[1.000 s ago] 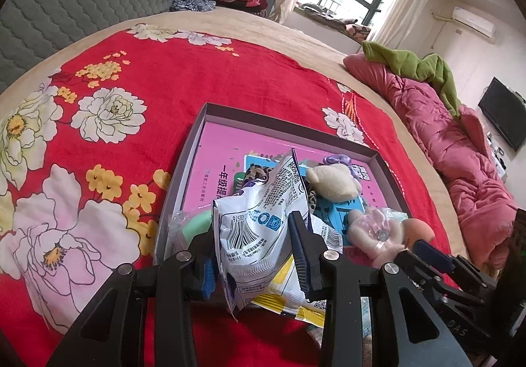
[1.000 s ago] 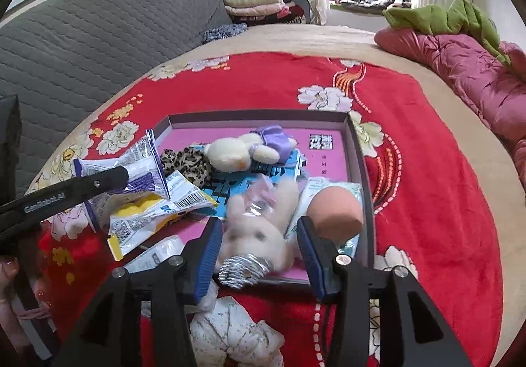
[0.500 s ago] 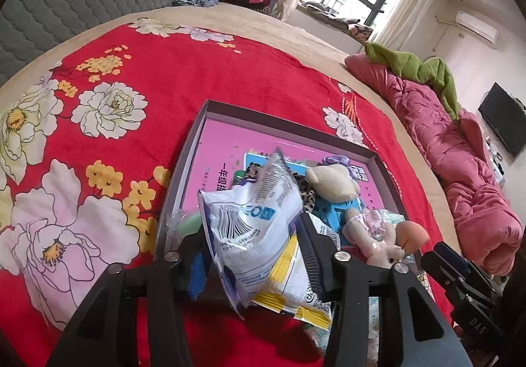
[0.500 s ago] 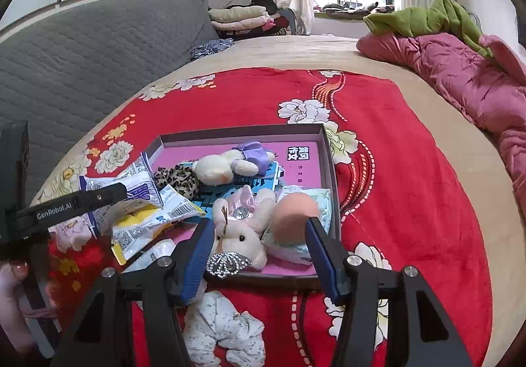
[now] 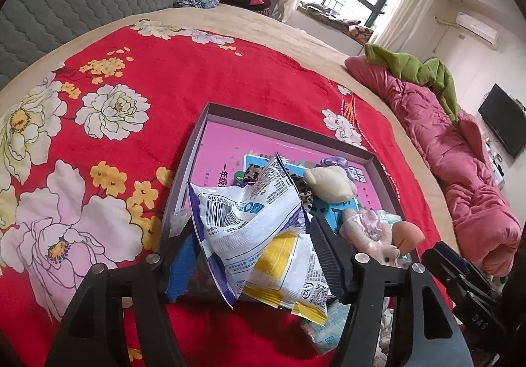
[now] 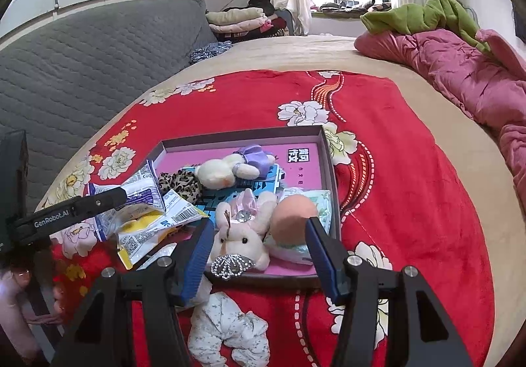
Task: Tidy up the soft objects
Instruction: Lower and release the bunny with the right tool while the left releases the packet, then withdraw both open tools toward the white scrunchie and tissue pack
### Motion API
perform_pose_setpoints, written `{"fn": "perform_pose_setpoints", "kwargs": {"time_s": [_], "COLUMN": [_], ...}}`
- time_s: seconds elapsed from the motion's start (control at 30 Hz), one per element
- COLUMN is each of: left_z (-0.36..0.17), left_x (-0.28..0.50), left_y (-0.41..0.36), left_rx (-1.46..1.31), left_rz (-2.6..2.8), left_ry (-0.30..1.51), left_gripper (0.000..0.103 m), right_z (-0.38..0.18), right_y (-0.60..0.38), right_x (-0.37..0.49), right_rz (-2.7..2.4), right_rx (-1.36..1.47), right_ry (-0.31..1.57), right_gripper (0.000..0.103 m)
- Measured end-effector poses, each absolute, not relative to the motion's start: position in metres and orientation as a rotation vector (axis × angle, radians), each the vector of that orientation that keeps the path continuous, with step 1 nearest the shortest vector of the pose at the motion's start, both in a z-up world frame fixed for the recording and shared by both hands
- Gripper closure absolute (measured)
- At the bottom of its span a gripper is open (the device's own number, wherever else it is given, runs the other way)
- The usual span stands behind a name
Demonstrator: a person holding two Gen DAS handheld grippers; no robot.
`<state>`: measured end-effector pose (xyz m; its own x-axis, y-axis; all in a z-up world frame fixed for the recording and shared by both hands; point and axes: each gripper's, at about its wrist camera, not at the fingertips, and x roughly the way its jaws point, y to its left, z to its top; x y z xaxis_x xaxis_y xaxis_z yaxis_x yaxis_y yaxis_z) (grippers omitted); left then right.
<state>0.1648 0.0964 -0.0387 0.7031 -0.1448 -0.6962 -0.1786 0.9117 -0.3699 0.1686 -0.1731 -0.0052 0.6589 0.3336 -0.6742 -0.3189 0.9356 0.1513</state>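
Observation:
A shallow grey tray (image 5: pixel 197 140) (image 6: pixel 328 166) with a pink floor lies on the red flowered bedspread. A white and blue snack bag (image 5: pixel 250 219) leans on a yellow packet (image 5: pixel 286 265) at the tray's near corner. My left gripper (image 5: pixel 254 258) straddles the bag, its jaws opening and loose around it. My right gripper (image 6: pixel 259 255) is open just above a pink bunny plush (image 6: pixel 240 235), pads off it. A peach ball (image 6: pixel 292 216), a cream plush (image 6: pixel 220 173) and a leopard scrunchie (image 6: pixel 180 184) also lie in the tray.
A white flowered cloth toy (image 6: pixel 227 327) lies on the bedspread in front of the tray. A pink quilt (image 6: pixel 460 71) with a green blanket (image 6: pixel 424 15) runs along the right. A grey quilted headboard (image 6: pixel 82 64) is on the left. A person's hand (image 6: pixel 13 301) is at lower left.
The left jaws have spread and the snack bag has tipped over from upright onto the yellow packet. The right jaws have widened off the pink bunny and drawn back a little.

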Motion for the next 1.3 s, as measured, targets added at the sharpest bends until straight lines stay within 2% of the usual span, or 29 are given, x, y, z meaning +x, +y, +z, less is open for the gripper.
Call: {"fn": "perform_pose_setpoints", "kwargs": {"time_s": [0.2, 0.3, 0.6, 1.3], "left_z": [-0.031, -0.028, -0.02, 0.018], "left_x": [0.158, 0.155, 0.147, 0.111], "left_y": [0.096, 0.095, 0.094, 0.084], "left_rx": [-0.431, -0.424, -0.42, -0.332], "left_rz": [0.01, 0.004, 0.008, 0.034], "left_ry": [0.787, 0.783, 0.775, 0.704], "left_gripper": [0.03, 0.029, 0.028, 0.025], "right_z": [-0.005, -0.004, 0.003, 0.027], "right_y": [-0.172, -0.172, -0.172, -0.18], "right_x": [0.168, 0.166, 0.16, 0.143], "right_rz": [0.369, 0.371, 0.368, 0.356], "right_rx": [0.017, 0.014, 0.004, 0.004], "right_ry": [0.77, 0.767, 0.754, 0.689], "right_gripper": [0.044, 0.04, 0.036, 0.033]}}
